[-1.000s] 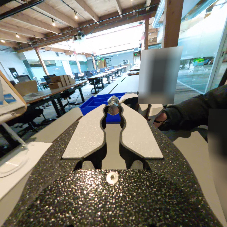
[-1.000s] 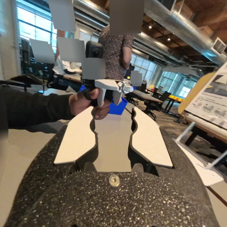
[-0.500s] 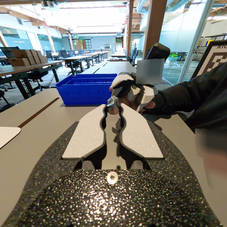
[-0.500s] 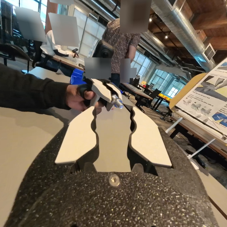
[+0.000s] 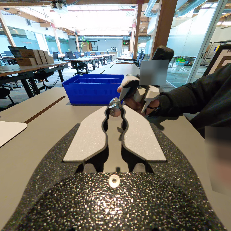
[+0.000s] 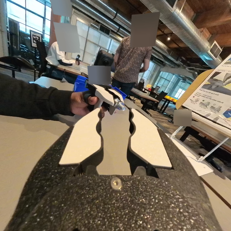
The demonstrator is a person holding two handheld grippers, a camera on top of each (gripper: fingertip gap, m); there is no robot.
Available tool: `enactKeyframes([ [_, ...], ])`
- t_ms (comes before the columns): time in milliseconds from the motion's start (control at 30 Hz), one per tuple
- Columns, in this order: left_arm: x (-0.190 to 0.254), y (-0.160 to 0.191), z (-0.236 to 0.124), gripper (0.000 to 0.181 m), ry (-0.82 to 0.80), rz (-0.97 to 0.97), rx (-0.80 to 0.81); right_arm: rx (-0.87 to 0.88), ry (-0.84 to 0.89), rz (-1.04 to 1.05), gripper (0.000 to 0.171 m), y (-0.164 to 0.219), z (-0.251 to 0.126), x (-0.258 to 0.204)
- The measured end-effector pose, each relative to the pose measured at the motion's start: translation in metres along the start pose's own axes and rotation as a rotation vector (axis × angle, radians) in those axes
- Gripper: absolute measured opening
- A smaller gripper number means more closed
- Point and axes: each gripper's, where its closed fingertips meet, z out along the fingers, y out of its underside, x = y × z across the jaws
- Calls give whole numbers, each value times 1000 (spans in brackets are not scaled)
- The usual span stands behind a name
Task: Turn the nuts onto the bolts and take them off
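The left gripper (image 5: pixel 115 111) is clamping the rounded head of the bolt (image 5: pixel 114 111) between its nearly closed fingers (image 5: pixel 91 136), holding it up off the grey surface (image 5: pixel 37 122). The nut (image 5: pixel 115 102) is sitting on the thread just beyond the head, and in the right wrist view the threaded end (image 6: pixel 121 107) is poking out past that nut (image 6: pixel 116 100), pointing toward the right gripper (image 6: pixel 115 113). So the bolt's long axis is running roughly along the left gripper's own reach, tip aimed away from it.

Moving right, the right gripper's fingers (image 6: pixel 147 141) are standing wide apart and gripping nothing. The nut is lying just ahead of their tips and a little to their left, so this is clearly the nearer gripper for the turning. Judging by that gap, the next move is calling for the right fingers to slide in around the nut's flats, square to the thread, then pinch and twist.

Behind the bolt a blue bin (image 5: pixel 92 88) is resting on the surface, well clear of the work. A white board (image 5: pixel 11 131) is lying at the left edge, and an instruction poster (image 6: pixel 215 95) is propped on a stand (image 6: pixel 200 150) at the far right. Nothing is standing between the open fingers and the nut; the likeliest snag is the left fingers crowding it.
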Motion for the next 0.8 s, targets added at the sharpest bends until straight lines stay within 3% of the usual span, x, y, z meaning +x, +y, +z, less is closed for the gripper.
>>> enactKeyframes([
  [267, 14, 0, 6, 17, 91, -65, -26, -10, 29, -196, 0, -12, -5, -2],
  [500, 14, -5, 5, 17, 80, -60, -9, -19, 32, -186, 15, -10, -3, -2],
  [700, 0, -10, -1, 17, 6, -94, 37, -8, 47, -172, 8, -13, -4, 2],
  [800, -9, -21, -9, 17, -11, -183, 140, -8, 51, -167, 8, -12, -5, 4],
])
